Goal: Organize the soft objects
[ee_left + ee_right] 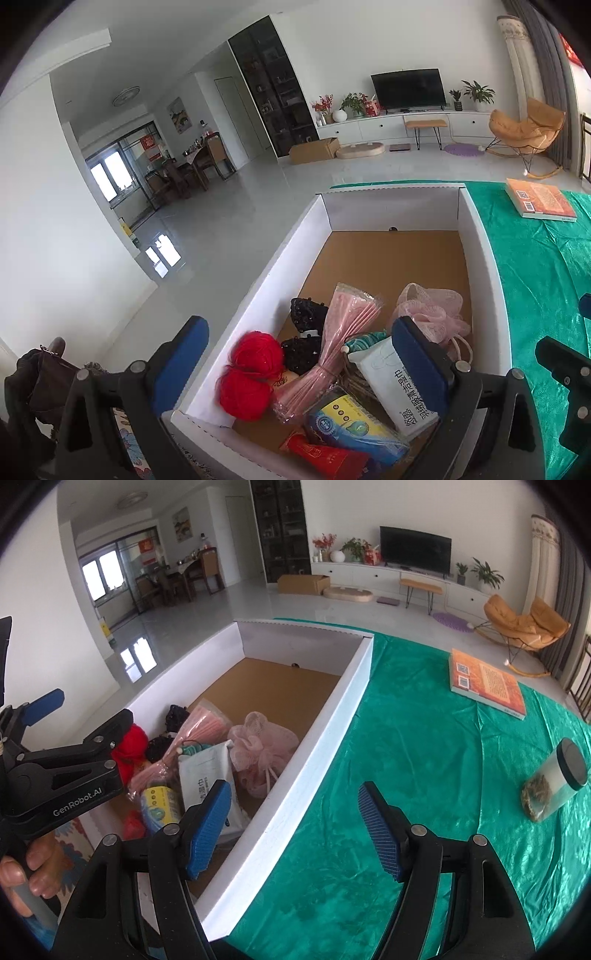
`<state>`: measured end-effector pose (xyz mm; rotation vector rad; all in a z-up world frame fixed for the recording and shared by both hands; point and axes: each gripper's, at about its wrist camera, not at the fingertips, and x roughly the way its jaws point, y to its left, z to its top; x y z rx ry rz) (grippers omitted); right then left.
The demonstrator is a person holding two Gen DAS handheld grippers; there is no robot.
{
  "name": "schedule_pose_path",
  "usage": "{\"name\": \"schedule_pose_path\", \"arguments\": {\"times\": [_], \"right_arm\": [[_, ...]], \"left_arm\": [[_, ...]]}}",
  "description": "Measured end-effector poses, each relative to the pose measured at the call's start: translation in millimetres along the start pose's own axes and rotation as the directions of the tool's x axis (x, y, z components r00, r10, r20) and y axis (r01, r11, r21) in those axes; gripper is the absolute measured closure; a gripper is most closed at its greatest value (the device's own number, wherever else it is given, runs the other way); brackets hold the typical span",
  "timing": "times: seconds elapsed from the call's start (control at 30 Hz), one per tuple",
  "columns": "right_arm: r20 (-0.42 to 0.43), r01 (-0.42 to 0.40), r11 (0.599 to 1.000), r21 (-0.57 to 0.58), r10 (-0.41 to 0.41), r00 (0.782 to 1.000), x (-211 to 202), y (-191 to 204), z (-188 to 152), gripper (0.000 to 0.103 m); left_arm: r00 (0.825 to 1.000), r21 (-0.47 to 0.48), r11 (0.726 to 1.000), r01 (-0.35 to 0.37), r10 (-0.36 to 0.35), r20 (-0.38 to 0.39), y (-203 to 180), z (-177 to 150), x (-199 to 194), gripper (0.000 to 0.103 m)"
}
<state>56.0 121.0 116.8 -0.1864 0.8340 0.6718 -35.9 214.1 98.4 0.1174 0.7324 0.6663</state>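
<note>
Green satin cloth (535,266) is covering the table in the left wrist view, with a white cardboard box (484,258) sitting on it. Soft things are lying bunched at the box's near end — two red yarn balls (247,373), a pink mesh bath pouf (436,306), a wet-wipes pack (391,384), a pink cellophane bundle (340,339). The left gripper (299,369) is hanging over them, jaws apart and empty. From the right wrist, the right gripper (295,834) is hovering over the box's right wall (314,749) — jaws spread wide, nothing between. An orange book (487,683) and a dark-lidded jar (554,786) are resting on the cloth, well apart from the box.
</note>
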Motion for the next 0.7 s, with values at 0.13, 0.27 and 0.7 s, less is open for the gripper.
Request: {"name": "schedule_pose_path", "arguments": {"times": [0.13, 0.27, 0.7], "right_arm": [[-0.005, 0.003, 1.0, -0.028, -0.003, 1.0, 0, 9, -3, 0.028], [-0.018, 0.0, 0.999, -0.055, 0.0, 1.0, 5, 21, -5, 0.028], [-0.034, -0.033, 0.988, -0.15, 0.028, 0.999, 7, 57, -23, 0.028]], "left_arm": [[1.0, -0.012, 1.0, 0.002, -0.002, -0.006, 7, -3, 0, 0.004], [1.0, -0.03, 0.999, 0.014, -0.014, -0.009, 17, -7, -2, 0.004], [0.996, 0.011, 0.997, 0.083, -0.083, -0.021, 19, -26, -8, 0.0]]}}
